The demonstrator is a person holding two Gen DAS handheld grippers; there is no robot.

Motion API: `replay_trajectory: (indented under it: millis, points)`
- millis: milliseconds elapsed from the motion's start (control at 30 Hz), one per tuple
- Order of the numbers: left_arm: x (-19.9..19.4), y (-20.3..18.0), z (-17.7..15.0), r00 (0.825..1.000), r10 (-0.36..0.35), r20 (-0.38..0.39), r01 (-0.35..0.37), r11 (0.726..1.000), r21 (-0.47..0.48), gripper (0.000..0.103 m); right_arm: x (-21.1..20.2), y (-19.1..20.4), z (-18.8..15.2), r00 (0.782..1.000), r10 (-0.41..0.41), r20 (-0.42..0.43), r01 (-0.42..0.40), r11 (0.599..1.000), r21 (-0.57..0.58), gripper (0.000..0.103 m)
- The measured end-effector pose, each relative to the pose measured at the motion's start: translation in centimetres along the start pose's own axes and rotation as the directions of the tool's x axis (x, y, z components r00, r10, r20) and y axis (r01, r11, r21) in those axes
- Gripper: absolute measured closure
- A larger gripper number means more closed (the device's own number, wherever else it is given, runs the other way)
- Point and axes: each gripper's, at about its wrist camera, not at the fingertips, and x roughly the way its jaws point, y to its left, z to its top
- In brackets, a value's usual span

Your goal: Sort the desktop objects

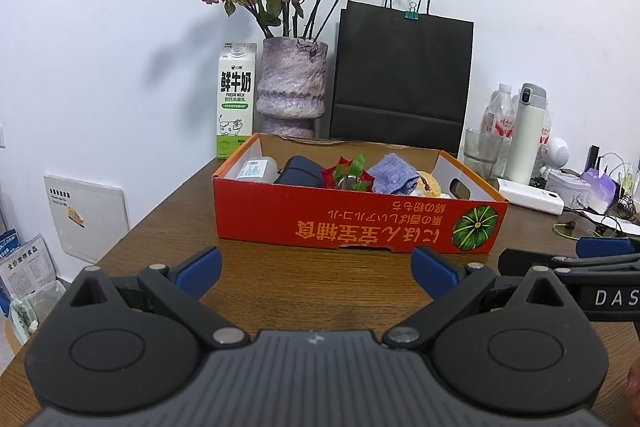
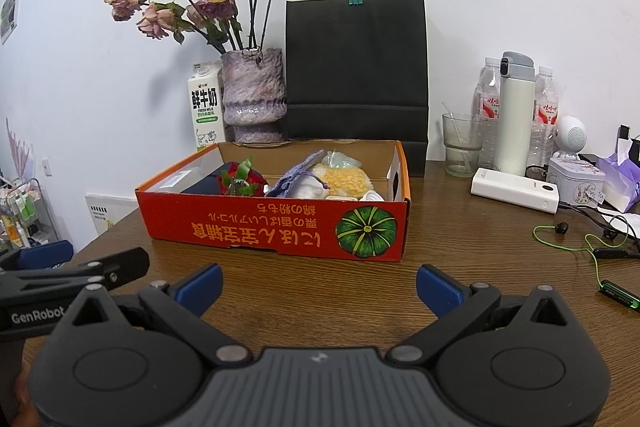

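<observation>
Both grippers, left [image 1: 316, 273] and right [image 2: 318, 285], are hovering side by side over the near table [image 2: 320, 283], jaws spread wide and holding nothing. The red box [image 2: 276, 229] is sitting just beyond them, holding a rose [image 2: 240, 181], pouch [image 2: 296, 173] and sponge [image 2: 346, 179].

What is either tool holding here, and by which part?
Nothing. The left tool and right tool both gape open above the table, short of the red box.

I count one red cardboard box [image 2: 276, 227], one milk carton [image 2: 205, 107], one vase [image 2: 253, 93], one black paper bag [image 2: 356, 67], one glass [image 2: 462, 143], one white flask [image 2: 515, 115], two water bottles [image 2: 487, 107] and one white power bank [image 2: 514, 189].
</observation>
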Motion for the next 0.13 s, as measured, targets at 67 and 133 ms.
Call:
replay_trajectory:
  millis: [67, 133]
  points:
    - [0.09, -0.08, 0.01, 1.000, 0.000, -0.003, 0.000, 1.000, 0.005, 0.000, -0.02, -0.03, -0.03, 1.000, 0.002, -0.001, -0.002, 1.000, 0.000, 0.000]
    - [0.09, -0.14, -0.05, 1.000, 0.002, -0.007, -0.002, 1.000, 0.003, 0.000, -0.02, 0.07, 0.00, 1.000, 0.003, 0.000, -0.003, 1.000, -0.002, 0.000]
